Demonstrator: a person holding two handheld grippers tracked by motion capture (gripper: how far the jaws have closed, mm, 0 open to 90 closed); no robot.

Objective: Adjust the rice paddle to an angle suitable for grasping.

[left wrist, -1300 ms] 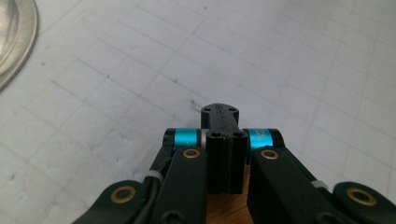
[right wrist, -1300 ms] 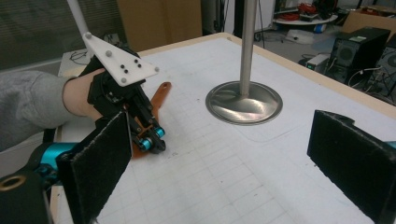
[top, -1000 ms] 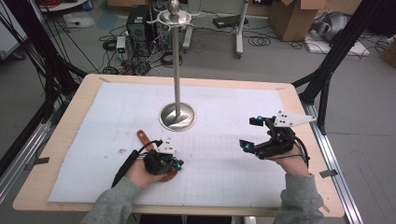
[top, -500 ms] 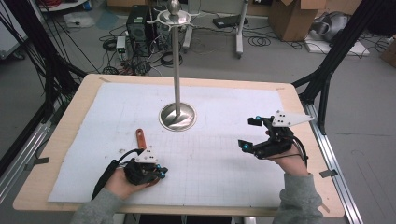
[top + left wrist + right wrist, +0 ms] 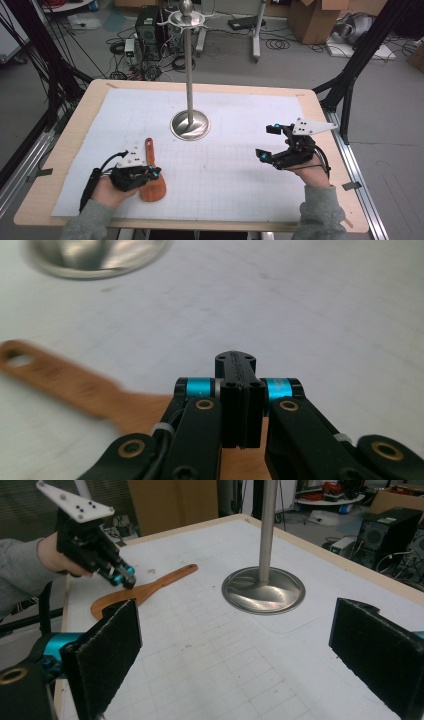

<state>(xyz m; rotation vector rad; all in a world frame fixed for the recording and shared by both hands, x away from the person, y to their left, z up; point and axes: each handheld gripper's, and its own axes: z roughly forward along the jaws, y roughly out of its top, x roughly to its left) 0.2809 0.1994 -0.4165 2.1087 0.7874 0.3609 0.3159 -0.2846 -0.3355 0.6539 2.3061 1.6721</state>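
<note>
A brown wooden spatula (image 5: 149, 159) lies flat on the white gridded mat, handle pointing away from me towards the stand. My left gripper (image 5: 156, 173) hovers just over its blade, jaws shut with nothing between them; in the left gripper view the closed tips (image 5: 235, 360) sit above the spatula (image 5: 75, 385). My right gripper (image 5: 266, 141) rests at the right side of the mat, open and empty. In the right gripper view its two black pads (image 5: 107, 650) frame the spatula (image 5: 150, 587) and the left gripper (image 5: 122, 578) beyond.
A metal stand with a round base (image 5: 190, 125) and a tall pole (image 5: 189, 65) rises at the middle back of the mat. The wooden table edge (image 5: 70, 215) runs close to my hands. Cables and boxes lie on the floor beyond.
My left hand has slid left along the near side of the mat, and the spatula's blade now shows beside the gripper's tips. The right gripper has stayed put.
</note>
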